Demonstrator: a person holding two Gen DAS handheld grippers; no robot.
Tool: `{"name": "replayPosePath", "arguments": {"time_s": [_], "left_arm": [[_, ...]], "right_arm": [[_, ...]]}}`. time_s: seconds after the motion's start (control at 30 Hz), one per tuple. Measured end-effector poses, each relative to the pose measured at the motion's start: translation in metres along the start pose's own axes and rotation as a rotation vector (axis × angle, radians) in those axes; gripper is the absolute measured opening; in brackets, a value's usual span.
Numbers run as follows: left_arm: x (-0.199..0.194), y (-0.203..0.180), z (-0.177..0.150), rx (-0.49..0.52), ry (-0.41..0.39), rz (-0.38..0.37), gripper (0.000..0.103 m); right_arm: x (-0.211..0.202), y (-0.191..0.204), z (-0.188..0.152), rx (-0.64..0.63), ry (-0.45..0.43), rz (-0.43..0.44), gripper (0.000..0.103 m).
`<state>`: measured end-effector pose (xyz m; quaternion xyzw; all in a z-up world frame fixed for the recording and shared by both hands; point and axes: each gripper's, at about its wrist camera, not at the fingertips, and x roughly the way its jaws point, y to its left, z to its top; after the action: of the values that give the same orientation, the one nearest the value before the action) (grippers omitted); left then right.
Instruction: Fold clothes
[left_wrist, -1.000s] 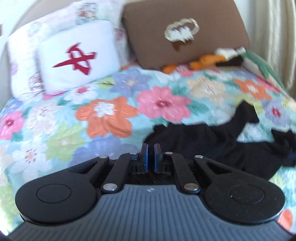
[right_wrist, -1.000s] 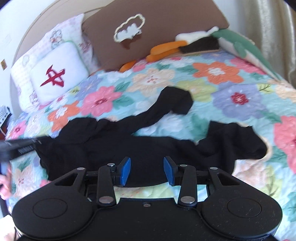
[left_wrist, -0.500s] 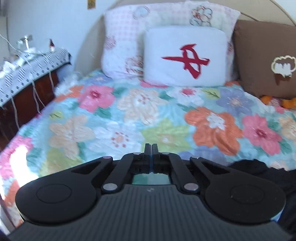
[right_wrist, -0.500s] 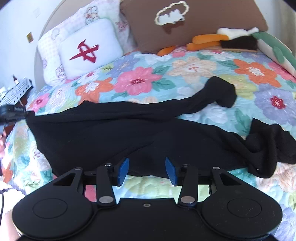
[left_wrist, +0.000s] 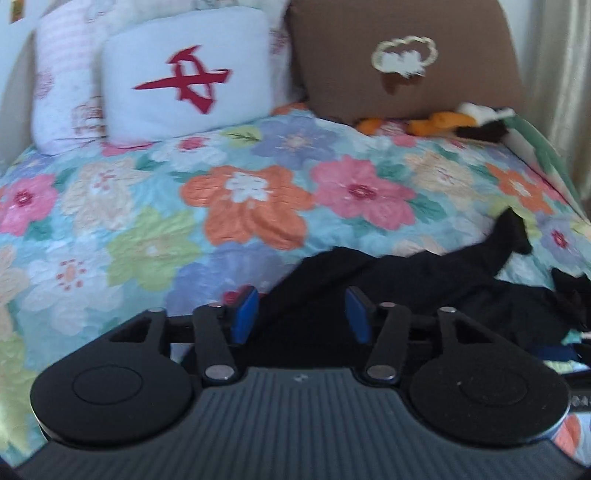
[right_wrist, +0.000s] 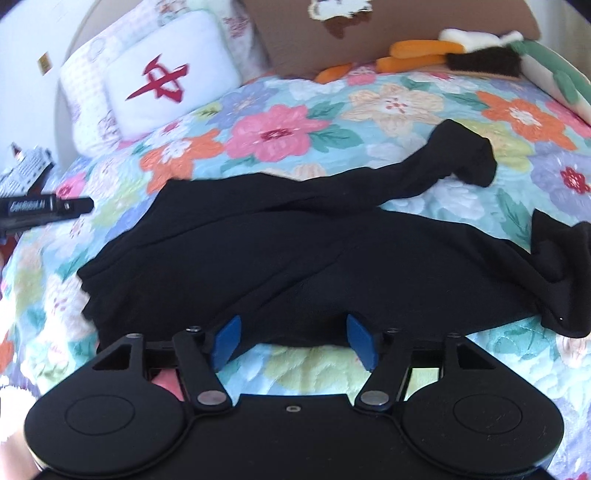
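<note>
Because it lies spread across the flowered bedspread with its waist end toward the left and two legs trailing off to the right, the black garment, which looks like tights or leggings, seems laid out for a first fold rather than already folded. One leg angles up toward the head of the bed, and the other bunches in a wrinkled heap near the right edge, so smoothing is probably still needed.

Just short of the garment's near hem, the right claw hovers with its blue pads spread wide, gripping nothing; that placement suggests it is lined up to take the hem. At the waist end, the left claw is likewise spread and empty, with dark cloth showing between its pads, though I cannot tell whether it touches the fabric.

Farther back, a white pillow with a red mark and a brown cushion lean at the headboard, with a plush toy beside them. No basket or other container is visible.
</note>
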<state>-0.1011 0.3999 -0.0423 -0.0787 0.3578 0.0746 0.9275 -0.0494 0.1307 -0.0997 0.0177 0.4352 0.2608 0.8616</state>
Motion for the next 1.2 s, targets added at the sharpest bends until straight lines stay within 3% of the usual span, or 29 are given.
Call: {"name": "replayPosePath", "arguments": {"time_s": [0.03,0.07,0.1,0.2,0.33,0.47,0.57,0.7,0.83,0.93,1.07,1.13,1.2], "left_arm": [[0.008,-0.011,-0.003,0.046,0.022,-0.04,0.056],[0.016,-0.023,-0.005,0.096,0.046,-0.074,0.057],[0.022,-0.033,-0.008,0.156,0.068,-0.074,0.057],[0.023,-0.051,-0.015,0.244,0.045,-0.017,0.057],[0.005,-0.044,-0.011,0.169,0.001,-0.143,0.054],[-0.009,-0.051,-0.007,0.165,-0.02,-0.201,0.056],[-0.013,-0.055,-0.007,0.16,-0.018,-0.211,0.056],[-0.006,-0.06,-0.003,0.148,-0.034,-0.212,0.056],[0.011,-0.083,-0.001,0.245,0.014,-0.239,0.057],[0.027,-0.1,-0.004,0.331,0.072,-0.237,0.069],[0.044,-0.109,-0.003,0.34,0.104,-0.237,0.074],[0.051,-0.112,0.0,0.334,0.112,-0.193,0.066],[0.057,-0.111,0.004,0.295,0.116,-0.15,0.012]], "right_arm": [[0.004,-0.003,0.0,0.013,-0.009,-0.007,0.069],[0.006,-0.006,-0.001,0.018,-0.021,-0.008,0.054],[0.008,-0.008,-0.001,0.018,-0.021,-0.003,0.013],[-0.01,-0.003,0.0,-0.047,-0.083,-0.008,0.009],[-0.05,0.004,-0.002,-0.171,-0.118,-0.03,0.006],[-0.055,-0.008,-0.028,-0.158,0.04,0.042,0.005],[-0.063,-0.016,-0.05,-0.074,0.066,0.119,0.005],[-0.07,-0.009,-0.056,-0.112,0.045,0.147,0.005],[-0.058,-0.01,-0.059,-0.114,0.042,0.118,0.005],[-0.051,-0.011,-0.061,-0.119,0.04,0.1,0.005],[-0.055,-0.01,-0.059,-0.149,0.017,0.077,0.006],[-0.057,-0.012,-0.059,-0.147,0.009,0.073,0.006],[-0.058,-0.015,-0.059,-0.142,0.007,0.064,0.005]]}}
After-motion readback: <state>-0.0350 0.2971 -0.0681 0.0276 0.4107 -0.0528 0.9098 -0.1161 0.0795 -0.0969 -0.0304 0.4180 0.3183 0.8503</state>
